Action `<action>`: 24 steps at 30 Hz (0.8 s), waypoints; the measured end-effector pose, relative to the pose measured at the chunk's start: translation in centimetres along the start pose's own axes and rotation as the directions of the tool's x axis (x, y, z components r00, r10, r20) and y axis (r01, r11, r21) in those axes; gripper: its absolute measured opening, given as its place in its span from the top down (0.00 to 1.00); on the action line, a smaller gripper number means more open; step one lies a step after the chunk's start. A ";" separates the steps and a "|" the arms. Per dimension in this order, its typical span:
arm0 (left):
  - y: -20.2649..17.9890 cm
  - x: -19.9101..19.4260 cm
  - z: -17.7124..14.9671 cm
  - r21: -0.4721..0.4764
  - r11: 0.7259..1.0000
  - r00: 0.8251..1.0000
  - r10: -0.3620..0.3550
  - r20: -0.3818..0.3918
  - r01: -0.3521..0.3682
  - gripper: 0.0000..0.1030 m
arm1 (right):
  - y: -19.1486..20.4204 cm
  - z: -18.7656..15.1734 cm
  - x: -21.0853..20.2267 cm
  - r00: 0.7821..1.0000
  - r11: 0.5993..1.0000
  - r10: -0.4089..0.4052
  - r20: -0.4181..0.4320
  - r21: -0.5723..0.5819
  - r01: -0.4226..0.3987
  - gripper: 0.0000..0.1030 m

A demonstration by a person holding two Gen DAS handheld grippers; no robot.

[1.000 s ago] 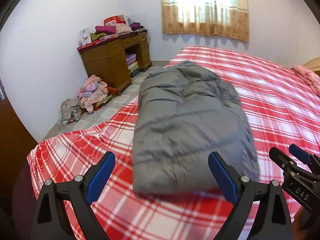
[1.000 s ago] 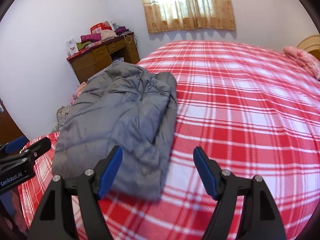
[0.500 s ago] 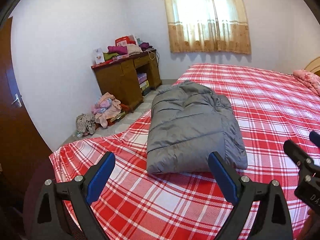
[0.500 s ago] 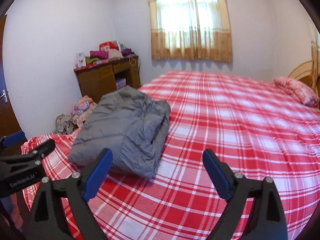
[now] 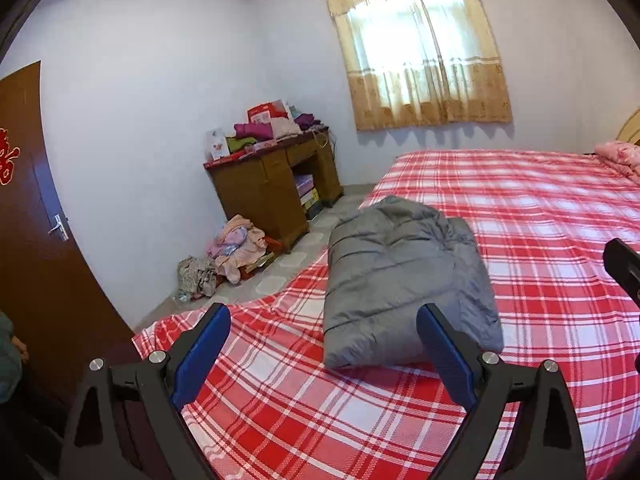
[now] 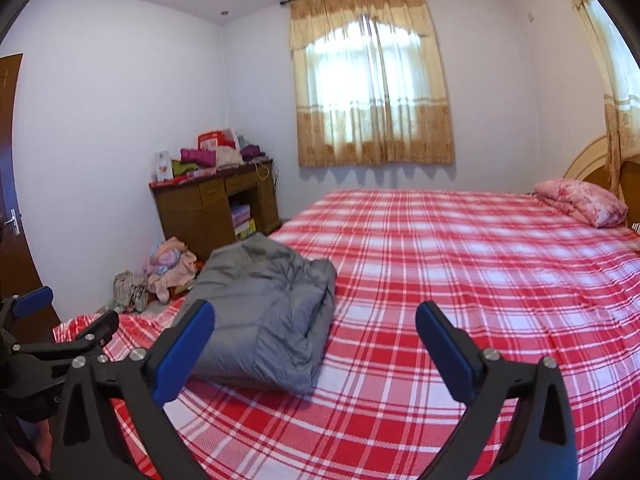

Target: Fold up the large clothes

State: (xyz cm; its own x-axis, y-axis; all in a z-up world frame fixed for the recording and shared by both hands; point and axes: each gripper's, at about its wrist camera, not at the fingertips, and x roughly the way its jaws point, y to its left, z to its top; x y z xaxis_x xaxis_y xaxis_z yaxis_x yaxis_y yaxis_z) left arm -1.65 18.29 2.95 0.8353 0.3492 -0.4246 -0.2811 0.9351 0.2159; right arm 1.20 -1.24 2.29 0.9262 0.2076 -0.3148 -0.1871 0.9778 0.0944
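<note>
A grey quilted jacket (image 5: pixel 404 276) lies folded into a thick bundle near the left edge of the bed with the red-and-white checked sheet (image 5: pixel 552 216). My left gripper (image 5: pixel 324 324) hangs open above the near part of the bed, short of the bundle, nothing between its blue pads. In the right wrist view the same jacket (image 6: pixel 264 312) lies ahead to the left. My right gripper (image 6: pixel 314 320) is there with its jaws still opening wide and empty, apart from the jacket. The left gripper (image 6: pixel 68 312) shows at the left edge of that view.
A wooden desk (image 5: pixel 272 184) piled with clothes and boxes stands against the far wall. Heaps of clothing (image 5: pixel 236 244) lie on the tiled floor beside it. A brown door (image 5: pixel 36 216) is at left. A pink pillow (image 6: pixel 580 200) lies by the headboard under a curtained window (image 6: pixel 372 92).
Both grippers have drawn back and upward from the jacket, which now looks smaller and farther off. The right gripper's jaws have spread wider. The jacket has stayed put.
</note>
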 end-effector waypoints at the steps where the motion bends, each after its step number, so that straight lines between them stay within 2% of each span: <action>1: 0.0 -0.2 0.2 -0.006 1.000 1.000 -0.002 0.005 0.002 0.08 | 0.0 0.1 -0.2 1.000 1.000 0.003 0.007 0.004 -0.003 0.01; 6: 0.1 -1.6 0.8 -0.002 1.000 0.999 0.014 0.050 -0.014 0.08 | -0.1 0.7 -1.0 0.999 1.000 0.011 0.042 0.022 -0.012 0.00; 10: 0.3 -2.2 1.0 -0.008 1.000 0.998 -0.003 0.060 0.003 0.08 | -0.1 0.7 -1.1 0.999 1.000 0.018 0.051 0.023 -0.019 0.00; 15: 0.1 -2.6 1.1 0.007 1.000 0.997 0.011 0.077 -0.011 0.08 | -0.4 0.8 -1.3 0.998 0.999 0.007 0.062 0.032 -0.009 0.00; 20: 0.1 -2.8 1.2 0.002 1.000 0.997 -0.014 0.076 0.013 0.08 | -0.7 0.9 -1.5 0.998 0.999 -0.006 0.067 0.037 0.004 0.00; 24: 0.2 -3.1 1.3 0.004 1.000 0.996 0.008 0.094 -0.009 0.08 | -0.7 0.9 -1.7 0.997 0.999 -0.005 0.075 0.039 0.002 0.00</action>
State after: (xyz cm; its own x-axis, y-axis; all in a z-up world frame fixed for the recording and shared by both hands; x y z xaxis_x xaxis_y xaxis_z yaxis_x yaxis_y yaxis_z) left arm -3.69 17.32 5.50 0.8736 0.3495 -0.3385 -0.2862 0.9317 0.2234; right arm 0.02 -2.28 3.63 0.9491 0.1999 -0.2433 -0.1721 0.9763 0.1309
